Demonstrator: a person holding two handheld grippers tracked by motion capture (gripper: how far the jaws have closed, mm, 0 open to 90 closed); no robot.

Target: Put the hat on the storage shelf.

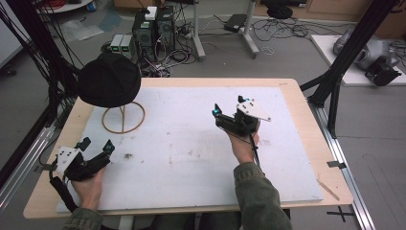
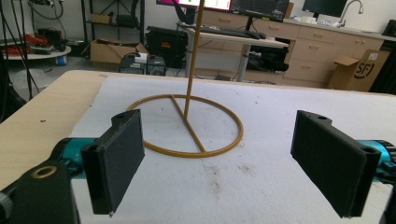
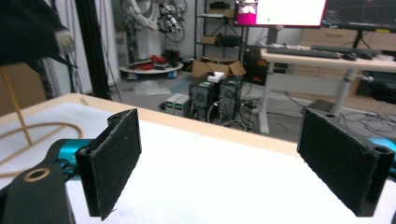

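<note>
Resting at the near left of the white mat (image 1: 191, 143), the left gripper (image 1: 95, 145) has its jaws spread wide with nothing between them. Its nearest object, the wire stand (image 1: 123, 117) (topped by a black hat (image 1: 109, 79)), sits at its 1 o'clock. Farther out, the right gripper (image 1: 229, 106) hovers mid-mat, jaws equally wide and empty.

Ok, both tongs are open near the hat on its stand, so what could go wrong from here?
The black hat sits on a thin wire stand with a light ring base; pulling sideways could tip the stand. The left tongs point at the ring, so a low approach might snag the wire. The right tongs are farther away, so a long reach could knock the stand.
</note>
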